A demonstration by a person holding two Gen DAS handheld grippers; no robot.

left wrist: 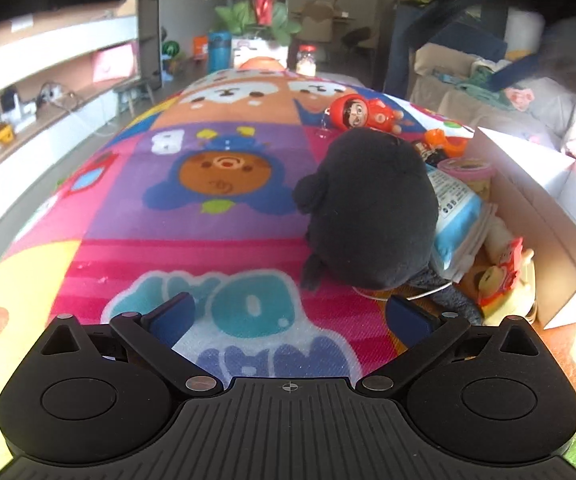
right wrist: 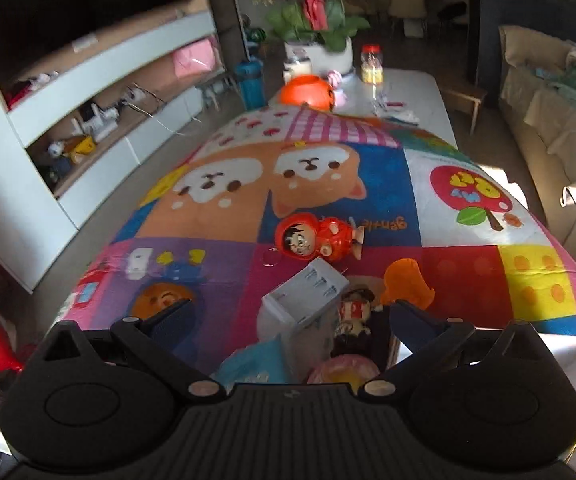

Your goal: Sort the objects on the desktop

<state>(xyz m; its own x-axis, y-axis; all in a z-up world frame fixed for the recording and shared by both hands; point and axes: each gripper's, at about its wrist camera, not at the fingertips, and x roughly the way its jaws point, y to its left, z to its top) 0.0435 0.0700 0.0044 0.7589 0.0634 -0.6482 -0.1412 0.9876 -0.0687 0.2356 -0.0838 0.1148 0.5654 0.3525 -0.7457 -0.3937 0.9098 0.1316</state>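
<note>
Clearly the sorting is sitting at an early stage, judging by how much is lying loose on the cartoon-patterned mat (left wrist: 215, 216). Both tools are hovering wide open and carrying nothing: the left gripper (left wrist: 288, 320) is spreading its 2 blue-padded fingers above the mat just short of a black plush toy (left wrist: 372, 208), and the right gripper (right wrist: 288, 322) is gaping over a small cluster of items without touching any that I can make out.

Beside the plush, a white cardboard box (left wrist: 544, 184) is standing open at the mat's right edge, and it is looking like the place things are meant to go; whether anything is resting inside it already I cannot tell, since its interior is hidden. Pressed between plush and box, a blue-and-white wipes packet (left wrist: 454, 216), a pink-rimmed tub (left wrist: 466, 168) and a red-and-yellow doll (left wrist: 504, 272) are crowding together on the mat.

From the right wrist view, a red round-headed figurine (right wrist: 320, 240) is lying on its side farther out, well apart from the rest, while a pale grey carton (right wrist: 308, 300) and a small dark-suited figure (right wrist: 358, 314) are sitting just under the open jaws. So at least 6 pieces are waiting to be sorted.
</note>
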